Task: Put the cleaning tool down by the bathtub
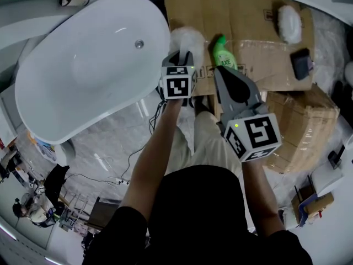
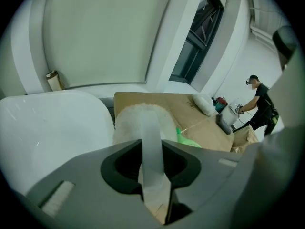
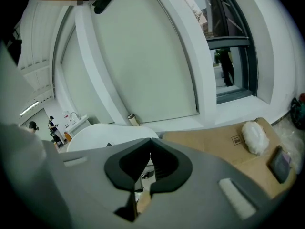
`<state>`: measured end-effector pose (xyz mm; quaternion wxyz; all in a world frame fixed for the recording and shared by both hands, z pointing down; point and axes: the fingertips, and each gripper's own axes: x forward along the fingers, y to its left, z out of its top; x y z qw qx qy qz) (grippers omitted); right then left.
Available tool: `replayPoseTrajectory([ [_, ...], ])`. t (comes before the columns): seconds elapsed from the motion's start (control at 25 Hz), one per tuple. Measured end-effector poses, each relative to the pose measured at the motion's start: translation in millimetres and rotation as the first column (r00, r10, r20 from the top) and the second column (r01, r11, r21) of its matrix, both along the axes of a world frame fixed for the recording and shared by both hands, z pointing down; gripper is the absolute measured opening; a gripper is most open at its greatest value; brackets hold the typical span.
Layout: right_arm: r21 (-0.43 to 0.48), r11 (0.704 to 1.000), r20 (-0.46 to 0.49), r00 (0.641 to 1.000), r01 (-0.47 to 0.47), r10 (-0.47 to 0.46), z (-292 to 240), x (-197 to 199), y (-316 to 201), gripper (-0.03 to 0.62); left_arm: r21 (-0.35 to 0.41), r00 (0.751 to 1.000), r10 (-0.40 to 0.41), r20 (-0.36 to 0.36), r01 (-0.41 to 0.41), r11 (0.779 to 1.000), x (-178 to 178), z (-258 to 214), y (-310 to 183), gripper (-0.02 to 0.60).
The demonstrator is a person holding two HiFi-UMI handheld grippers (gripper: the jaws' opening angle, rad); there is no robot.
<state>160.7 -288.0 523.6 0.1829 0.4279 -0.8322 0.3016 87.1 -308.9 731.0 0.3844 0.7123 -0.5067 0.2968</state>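
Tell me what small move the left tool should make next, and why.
Probably lower the left tool a little toward the cardboard beside the tub. Its jaws grip the duster's strap, and the duster seems to hang just over the cardboard edge, not set down yet.

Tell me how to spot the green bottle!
Find the big white bathtub, then the flat cardboard sheet beside it. The green bottle sits near the cardboard's near edge, just right of the fluffy white cleaning tool held by the left gripper. It is the only bright green thing there.
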Motion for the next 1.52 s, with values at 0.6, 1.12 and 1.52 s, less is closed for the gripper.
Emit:
replayPoseTrajectory([
  [0.6,-0.061,0.997,-0.022,0.999,-0.049,0.048,20,7,-11,0.008,-0.046,1.000,-0.001,-0.019,0.000,0.999,6,35,-9,0.087],
  [1.12,-0.071,0.996,-0.019,0.998,-0.062,0.061,23,16,-14,0.008,-0.054,1.000,0.010,-0.006,-0.010,0.998,15,43,-13,0.095],
  [1.52,-0.075,0.994,-0.014,0.997,-0.075,0.075,27,20,-14,0.008,-0.041,0.998,0.058,-0.020,-0.058,0.997,24,42,-11,0.147],
])
